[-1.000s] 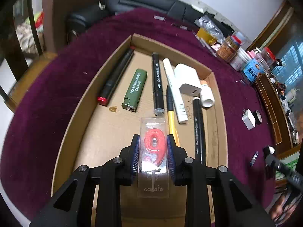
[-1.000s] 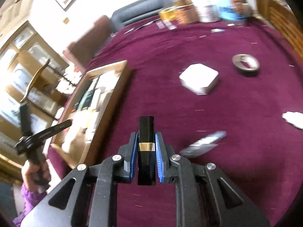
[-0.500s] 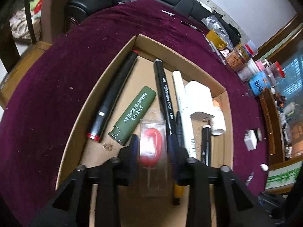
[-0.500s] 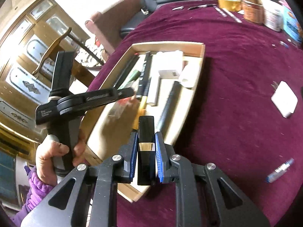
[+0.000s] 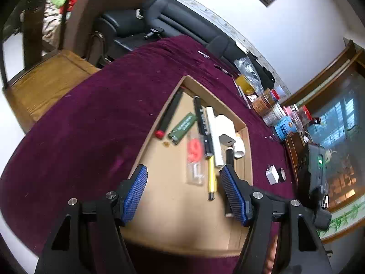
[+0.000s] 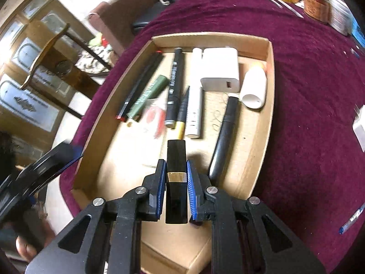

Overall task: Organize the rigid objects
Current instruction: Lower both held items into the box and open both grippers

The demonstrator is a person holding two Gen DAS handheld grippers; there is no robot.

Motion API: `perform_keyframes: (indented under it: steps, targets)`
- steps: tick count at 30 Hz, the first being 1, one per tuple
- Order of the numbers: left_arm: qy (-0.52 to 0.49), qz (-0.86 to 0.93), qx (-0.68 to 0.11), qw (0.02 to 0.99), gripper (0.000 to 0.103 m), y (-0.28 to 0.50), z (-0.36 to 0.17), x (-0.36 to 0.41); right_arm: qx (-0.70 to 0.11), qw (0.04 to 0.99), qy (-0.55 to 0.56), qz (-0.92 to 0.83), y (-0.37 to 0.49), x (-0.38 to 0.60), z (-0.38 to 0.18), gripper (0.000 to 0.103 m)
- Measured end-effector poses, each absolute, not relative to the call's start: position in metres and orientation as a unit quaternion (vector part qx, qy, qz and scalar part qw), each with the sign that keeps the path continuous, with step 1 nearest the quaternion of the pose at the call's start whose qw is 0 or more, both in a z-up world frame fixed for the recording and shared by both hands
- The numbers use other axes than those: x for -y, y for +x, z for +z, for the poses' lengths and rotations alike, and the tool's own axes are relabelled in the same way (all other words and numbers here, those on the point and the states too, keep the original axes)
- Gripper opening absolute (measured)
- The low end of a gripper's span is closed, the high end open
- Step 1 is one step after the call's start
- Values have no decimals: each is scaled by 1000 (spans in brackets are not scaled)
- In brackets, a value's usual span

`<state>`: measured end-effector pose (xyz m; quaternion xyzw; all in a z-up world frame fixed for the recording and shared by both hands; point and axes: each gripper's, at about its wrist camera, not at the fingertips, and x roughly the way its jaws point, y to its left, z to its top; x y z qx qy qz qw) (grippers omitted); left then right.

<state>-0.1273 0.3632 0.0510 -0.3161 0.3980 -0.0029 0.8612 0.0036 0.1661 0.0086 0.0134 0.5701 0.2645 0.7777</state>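
With the left tongs (image 5: 183,194) just spread and emptied, the black tube (image 6: 176,180) clenched in the right tongs (image 6: 175,190) could be dropped onto the crowded pens (image 6: 175,86) in the tray (image 6: 270,73); they would be scattered.

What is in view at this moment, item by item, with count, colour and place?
cardboard tray: 1, tan, on the cloth
tablecloth: 1, maroon, over the table
markers: 3, black, lengthwise in the tray
lighter: 1, green, left part of the tray
number candle: 1, red in clear pack, flat in the tray
power bank: 1, white, far end of the tray
white tube: 1, by the right wall
plug adapter: 1, white, on the cloth outside the tray
left gripper: open, empty, above the tray
right gripper: shut on black case, above the tray's near end
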Motion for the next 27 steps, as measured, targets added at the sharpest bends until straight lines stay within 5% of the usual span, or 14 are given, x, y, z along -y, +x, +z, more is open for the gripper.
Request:
perform_keyframes:
  steps: [9, 18, 20, 27]
  targets:
    - [-311, 37, -379, 871, 69, -171, 52, -360, -532, 808, 18, 252, -7, -153, 28, 26]
    - [-270, 21, -377, 886, 69, -178, 61, -329, -313, 930, -104, 164, -68, -111, 89, 68]
    - [-265, 11, -382, 885, 69, -179, 63, -320, -242, 952, -129, 133, -86, -93, 96, 86]
    - [-231, -15, -395, 889, 69, -177, 70, -275, -272, 947, -145, 88, -85, -47, 89, 85]
